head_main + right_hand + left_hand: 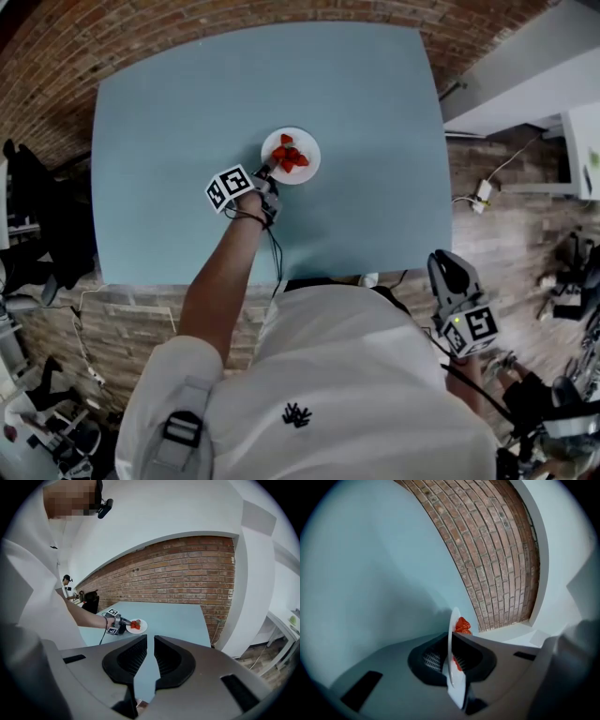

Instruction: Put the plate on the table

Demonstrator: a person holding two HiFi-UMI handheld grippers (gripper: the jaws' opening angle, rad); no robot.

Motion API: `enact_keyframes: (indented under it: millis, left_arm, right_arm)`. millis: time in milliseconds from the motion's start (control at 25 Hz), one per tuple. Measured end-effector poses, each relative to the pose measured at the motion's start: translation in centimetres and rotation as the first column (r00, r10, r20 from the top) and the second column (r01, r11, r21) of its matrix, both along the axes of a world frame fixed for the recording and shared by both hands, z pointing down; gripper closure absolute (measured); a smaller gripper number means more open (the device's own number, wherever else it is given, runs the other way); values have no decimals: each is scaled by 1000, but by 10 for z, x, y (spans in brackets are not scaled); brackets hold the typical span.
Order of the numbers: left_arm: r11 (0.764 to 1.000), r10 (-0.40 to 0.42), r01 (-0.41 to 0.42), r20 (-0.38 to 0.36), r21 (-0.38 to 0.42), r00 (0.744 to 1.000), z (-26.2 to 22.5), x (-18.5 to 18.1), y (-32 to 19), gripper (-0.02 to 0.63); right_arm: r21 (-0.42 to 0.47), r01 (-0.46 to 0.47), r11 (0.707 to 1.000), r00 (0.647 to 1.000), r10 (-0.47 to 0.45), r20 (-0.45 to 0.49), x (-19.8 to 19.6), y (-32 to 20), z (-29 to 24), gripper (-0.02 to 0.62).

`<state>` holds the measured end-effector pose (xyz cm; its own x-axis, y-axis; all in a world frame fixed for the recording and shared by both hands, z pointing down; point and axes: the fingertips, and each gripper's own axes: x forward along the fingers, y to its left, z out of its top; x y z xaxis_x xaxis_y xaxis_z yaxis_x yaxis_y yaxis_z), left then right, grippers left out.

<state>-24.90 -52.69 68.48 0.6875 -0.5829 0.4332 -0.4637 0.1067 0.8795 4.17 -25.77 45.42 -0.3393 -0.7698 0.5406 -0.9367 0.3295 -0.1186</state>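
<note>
Left gripper clamped on the plate over the middle of the tabletop; right gripper empty, off the table.

Head view: your left gripper (pixel 266 172) reaches in from the near edge and pinches the near-left rim of the small round white plate (pixel 307 148), which carries red strawberry pieces (pixel 289 157) at the centre of the pale blue rectangular tabletop (pixel 356 112); your right gripper (pixel 448 267) hangs beyond the near right corner, beside your white shirt (pixel 356 375).
Left gripper view: the plate (pixel 452 639) shows edge-on, its rim clenched between both jaws, strawberries (pixel 462 625) beyond them.
Right gripper view: your right gripper (pixel 150 656) has its jaws a narrow gap apart, with nothing between them; the plate (pixel 142 626) sits far off, and you cannot tell whether it touches the tabletop (pixel 173 620).
</note>
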Motion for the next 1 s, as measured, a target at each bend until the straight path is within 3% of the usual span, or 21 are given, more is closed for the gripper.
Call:
enact_keyframes:
  millis: [280,600,720,1000]
  left_arm:
    - [999,52,-52,152,0,987,4,-3,-6,581]
    - [988,144,-155,363,2,921,7,-7,-6,535]
    - [983,167,-185,434,-2,885,7,-7,-6,523]
    - [966,212,-260,603,-8,769,7,-12,-9,504]
  right_arm:
    - [-4,16,1000,1000,-16,9,-4,-6,2,543]
    - [-11,13,1000,1000,-13,12,-5,-5,4,543]
    - [-6,17,1000,1000,-17,6,-7,-4,4,543]
    - [-5,6,1000,1000,-6,10,-9,-1,1,543]
